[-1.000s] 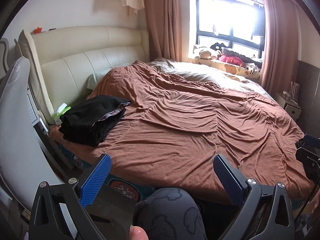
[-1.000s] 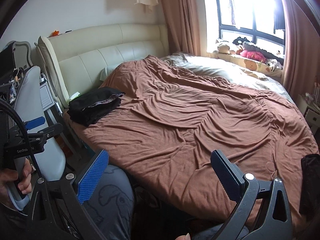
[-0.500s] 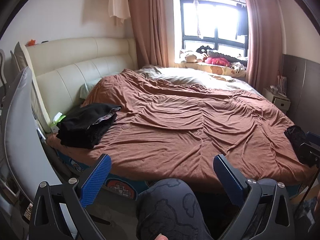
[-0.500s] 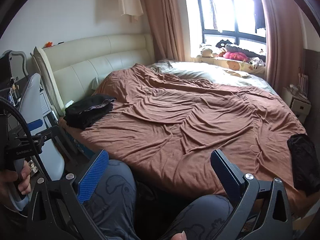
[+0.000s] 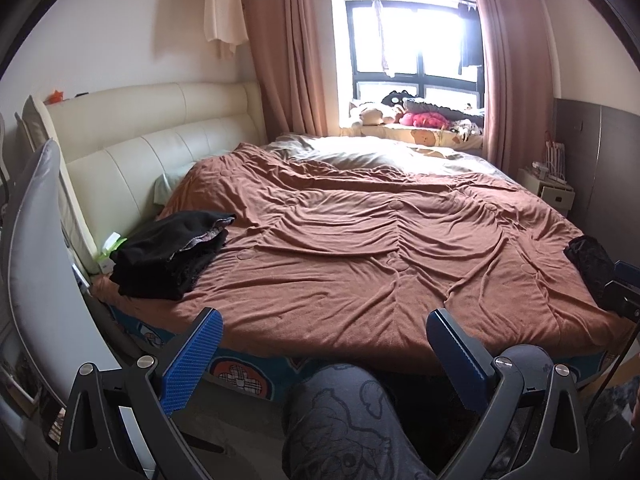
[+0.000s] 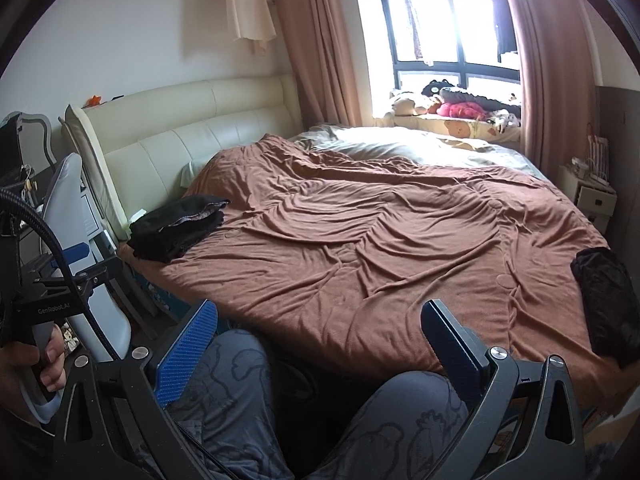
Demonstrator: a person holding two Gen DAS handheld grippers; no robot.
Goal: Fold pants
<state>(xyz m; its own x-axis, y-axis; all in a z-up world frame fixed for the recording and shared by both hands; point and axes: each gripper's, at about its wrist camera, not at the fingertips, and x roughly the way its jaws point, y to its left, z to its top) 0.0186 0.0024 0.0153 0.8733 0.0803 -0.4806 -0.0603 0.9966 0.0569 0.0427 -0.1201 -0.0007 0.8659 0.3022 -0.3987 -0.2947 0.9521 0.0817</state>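
We hold the left gripper [image 5: 322,354] and right gripper [image 6: 318,344] wide open and empty above our knees. Ahead-right of the right gripper, dark pants [image 6: 606,300] lie bunched on the bed [image 6: 360,240], long axis running away from us. Far ahead-left sits a folded black stack [image 5: 168,254].

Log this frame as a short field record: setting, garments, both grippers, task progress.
setting: bed under a rumpled brown blanket
garment 1: folded black clothing stack, near the cream headboard
garment 2: loose black garment, at the blanket's right edge
left gripper: open, empty
right gripper: open, empty
progress: neither garment is held
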